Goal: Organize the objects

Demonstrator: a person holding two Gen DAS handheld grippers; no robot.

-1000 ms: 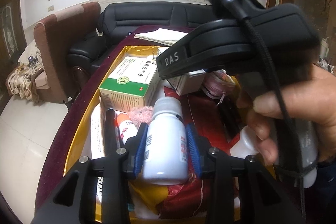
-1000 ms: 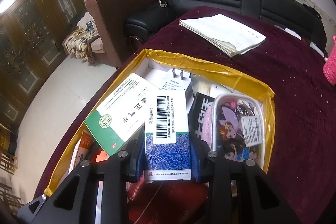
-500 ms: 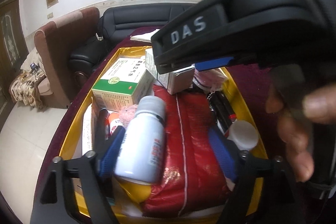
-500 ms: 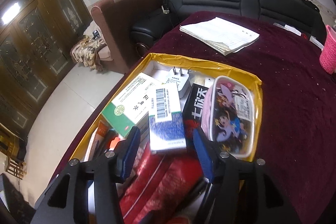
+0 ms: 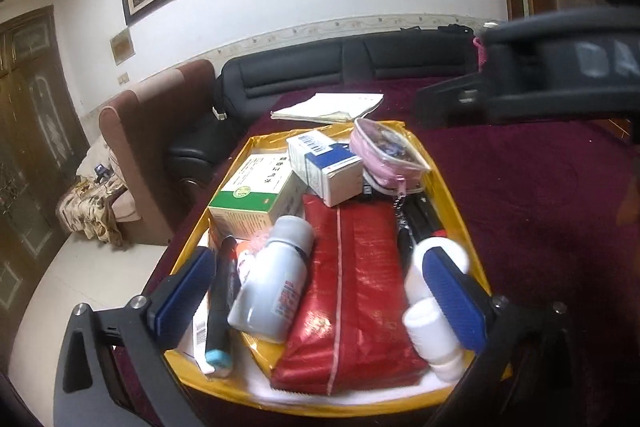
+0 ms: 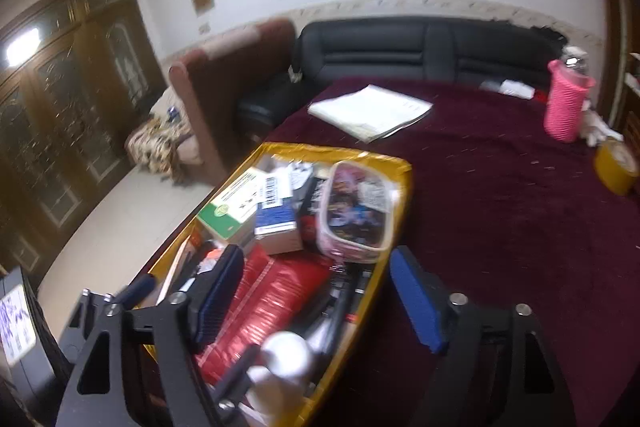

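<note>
- Left wrist view: the left gripper is seen spread wide, its jaws having just been opening; the white bottle lies released between them, untouched, in the yellow tray.
- Right wrist view: the right gripper is likewise parted, just opened, nothing grasped; the blue-and-white box rests in the tray beside the green box.

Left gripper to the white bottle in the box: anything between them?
Nothing visible. The left gripper, jaws just opened wide, sits over the white bottle with no pad touching it. Dark pen and red pouch only flank it.
</note>
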